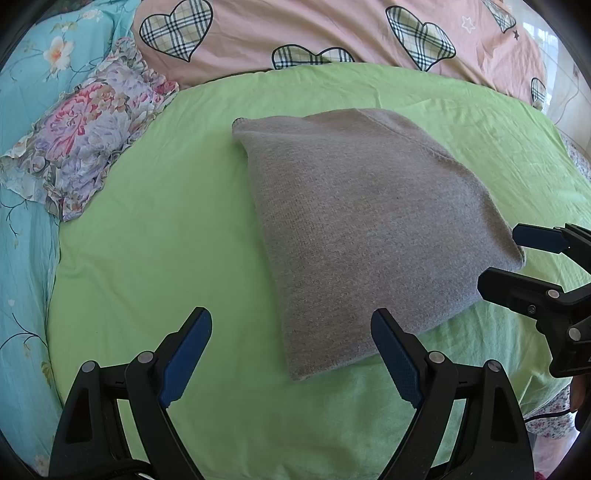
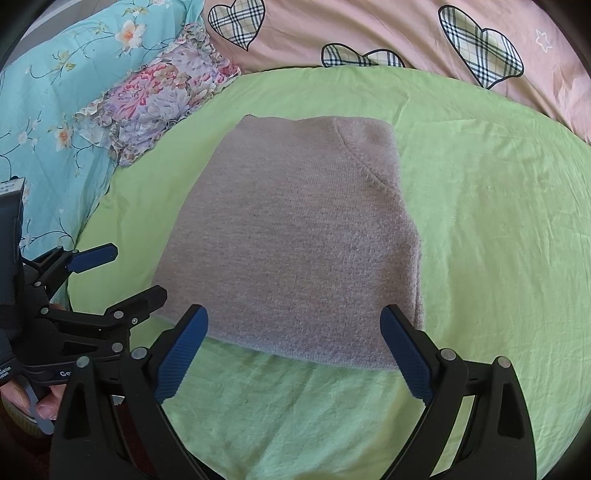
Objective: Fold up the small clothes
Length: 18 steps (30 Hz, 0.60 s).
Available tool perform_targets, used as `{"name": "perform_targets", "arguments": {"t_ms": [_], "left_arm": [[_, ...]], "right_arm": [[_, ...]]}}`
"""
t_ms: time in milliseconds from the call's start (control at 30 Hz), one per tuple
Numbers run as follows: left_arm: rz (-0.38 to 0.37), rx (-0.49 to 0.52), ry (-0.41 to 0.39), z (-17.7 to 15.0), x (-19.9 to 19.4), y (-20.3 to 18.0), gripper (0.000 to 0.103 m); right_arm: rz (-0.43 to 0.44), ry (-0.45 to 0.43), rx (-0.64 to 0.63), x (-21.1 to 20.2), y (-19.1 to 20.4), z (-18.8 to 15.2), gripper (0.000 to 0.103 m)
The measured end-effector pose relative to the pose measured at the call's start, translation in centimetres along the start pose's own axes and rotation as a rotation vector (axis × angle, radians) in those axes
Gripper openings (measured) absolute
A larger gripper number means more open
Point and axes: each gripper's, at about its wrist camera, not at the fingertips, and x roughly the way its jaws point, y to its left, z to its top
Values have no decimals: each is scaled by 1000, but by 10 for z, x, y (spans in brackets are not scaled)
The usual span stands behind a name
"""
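Note:
A grey knitted garment point(image 1: 362, 229) lies folded into a compact block on the green sheet point(image 1: 155, 229); it also shows in the right wrist view point(image 2: 295, 243). My left gripper point(image 1: 291, 321) is open and empty, hovering over the garment's near left corner. It also shows from the side in the right wrist view point(image 2: 138, 269). My right gripper point(image 2: 295, 317) is open and empty over the garment's near edge. It appears at the right in the left wrist view point(image 1: 498, 254), beside the garment's right corner.
A floral pillow point(image 1: 88, 133) lies at the back left on a turquoise flowered quilt point(image 1: 22, 229). A pink quilt with plaid hearts point(image 1: 332, 33) runs along the back. The green sheet point(image 2: 498, 221) spreads wide to the right of the garment.

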Motion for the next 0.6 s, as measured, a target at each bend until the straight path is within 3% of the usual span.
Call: {"name": "perform_targets", "arguments": {"t_ms": [600], "left_arm": [[0, -1, -6, 0, -2, -2, 89]], "right_arm": [[4, -2, 1, -1, 0, 1, 95]]}}
